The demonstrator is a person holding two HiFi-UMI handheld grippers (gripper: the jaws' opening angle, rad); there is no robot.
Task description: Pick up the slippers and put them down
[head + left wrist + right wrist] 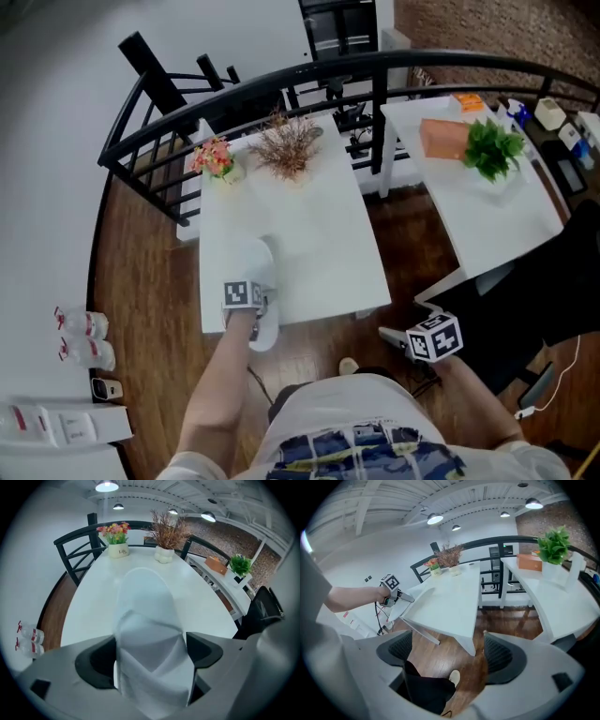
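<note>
my left tool (151, 654) gripped the soft white fabric slipper (144, 597) at the near edge of the white counter (201, 599); my right tool (447, 656) gaped empty beside it.

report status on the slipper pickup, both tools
Left tool clamped on white slipper at table near edge. Right tool open, empty, over floor. Flower pot and dried-plant pot at far end, clear.

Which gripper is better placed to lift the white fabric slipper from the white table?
Left. The left gripper grips the white fabric slipper at the white table's near edge; the right gripper hangs open over the brown wooden floor, holding nothing.
</note>
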